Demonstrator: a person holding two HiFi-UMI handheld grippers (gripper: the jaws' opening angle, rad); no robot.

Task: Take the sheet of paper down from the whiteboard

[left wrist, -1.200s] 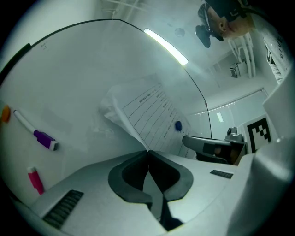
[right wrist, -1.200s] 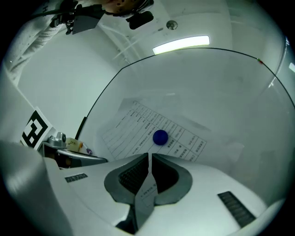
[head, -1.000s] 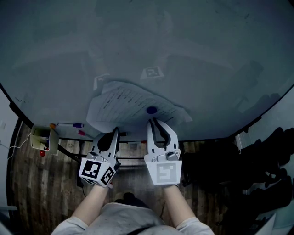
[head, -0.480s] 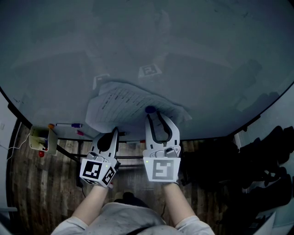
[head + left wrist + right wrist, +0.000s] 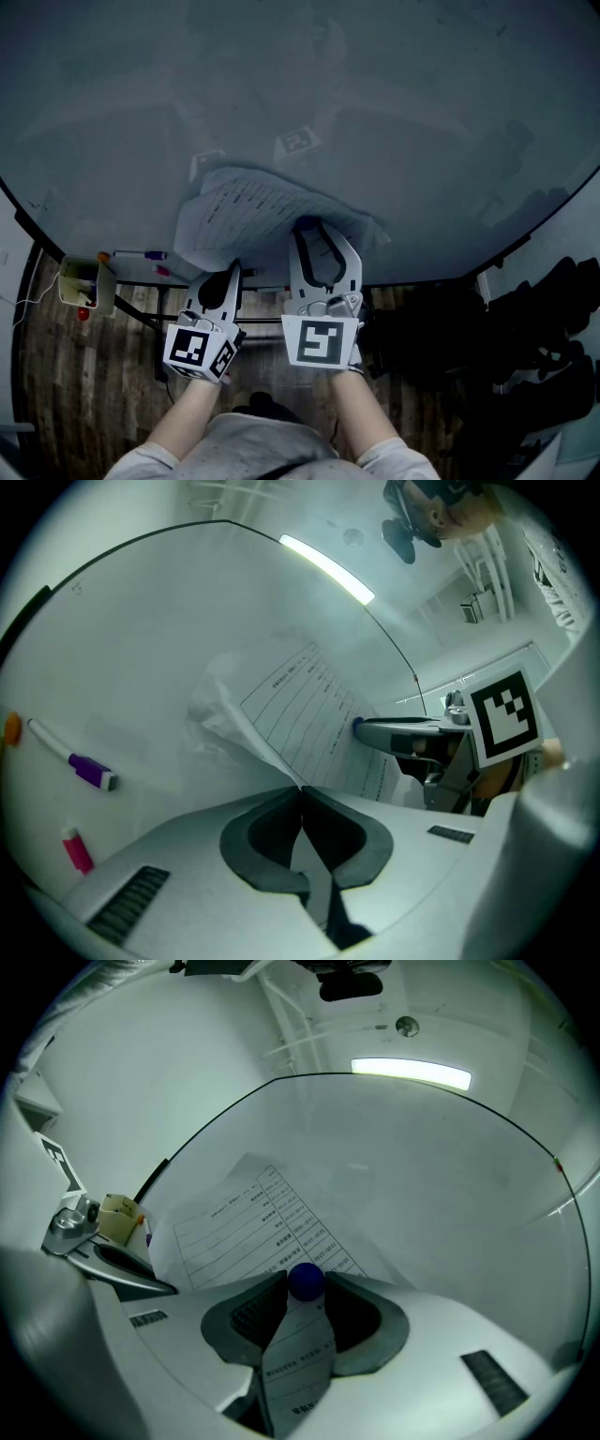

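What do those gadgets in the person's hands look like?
Each hand carries a pale grey plastic tool. The left gripper and right gripper each have two curved jaws lined with dark pads. A cube with black-and-white square markers sits at the back of each. No cables show. The person wears a light grey top that leaves the forearms bare.

sheet of paper (image 5: 248, 208) on whiteboard (image 5: 394, 112), magnet (image 5: 306, 1281) on sheet between right gripper (image 5: 314, 228) fingers (image 5: 246, 1321), jaws just opened, left gripper (image 5: 234, 268) left of it at sheet's lower edge, marker (image 5: 82, 763) farther left
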